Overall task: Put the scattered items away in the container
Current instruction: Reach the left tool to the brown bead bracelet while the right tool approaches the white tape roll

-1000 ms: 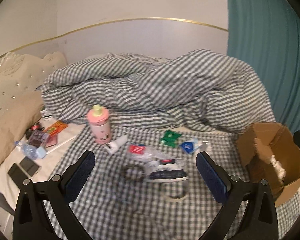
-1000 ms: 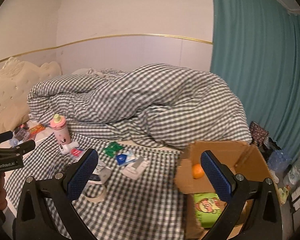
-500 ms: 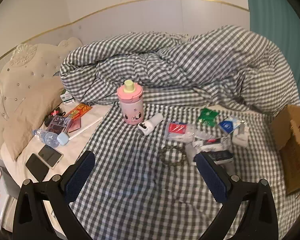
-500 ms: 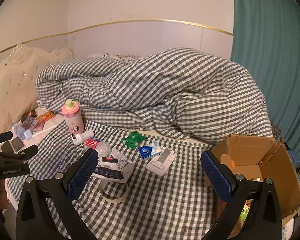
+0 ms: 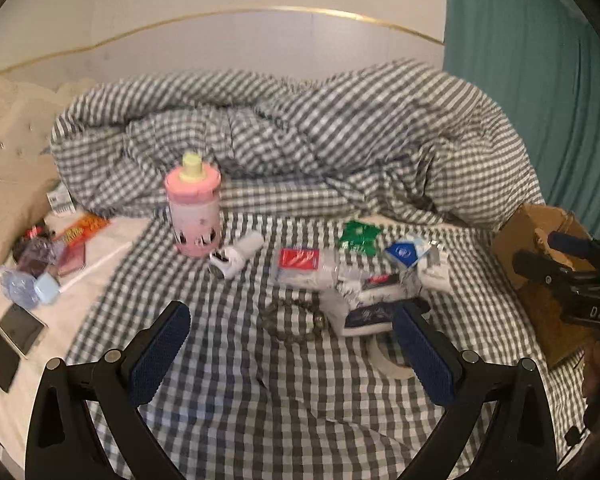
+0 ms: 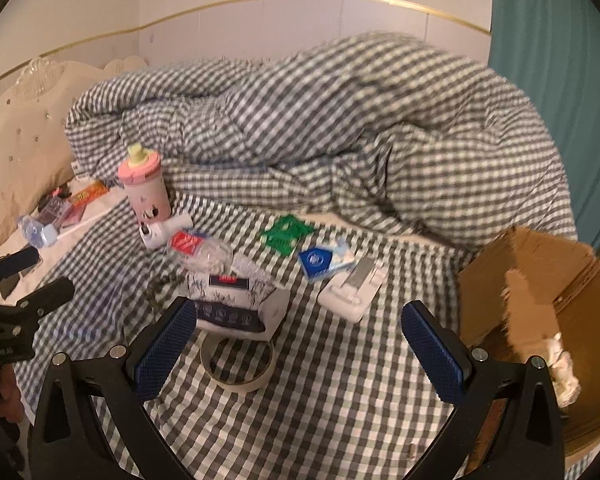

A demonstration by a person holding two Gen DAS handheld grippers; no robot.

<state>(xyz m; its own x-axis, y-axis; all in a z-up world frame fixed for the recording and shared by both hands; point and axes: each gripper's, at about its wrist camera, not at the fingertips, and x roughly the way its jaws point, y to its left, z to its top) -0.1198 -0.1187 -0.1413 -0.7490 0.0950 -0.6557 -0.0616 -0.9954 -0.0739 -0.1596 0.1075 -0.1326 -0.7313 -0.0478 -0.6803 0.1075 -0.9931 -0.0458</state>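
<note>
Scattered items lie on the checked bedsheet: a pink bottle [image 5: 193, 210] [image 6: 144, 190], a white charger [image 5: 236, 258], a red-labelled plastic pack [image 5: 304, 264], a green packet [image 5: 358, 236] [image 6: 286, 234], a blue packet [image 6: 322, 260], a white flat device [image 6: 354, 292], a dark bead bracelet [image 5: 292, 320], a navy-and-white box [image 6: 236, 308] and a tape roll [image 6: 238, 364]. The cardboard box [image 6: 540, 312] [image 5: 540, 248] stands at the right. My left gripper [image 5: 292, 352] is open and empty, near the bracelet. My right gripper [image 6: 300, 344] is open and empty, above the tape roll.
A bunched checked duvet [image 5: 300, 140] fills the back of the bed. At the left on the white sheet lie two phones [image 5: 8, 340], a water bottle [image 5: 24, 288] and snack packs [image 5: 80, 228]. A teal curtain [image 6: 560, 60] hangs at the right.
Both grippers have moved in closer and lower over the items. The right gripper has swung left, from the cardboard box toward the tape roll. Both stay open.
</note>
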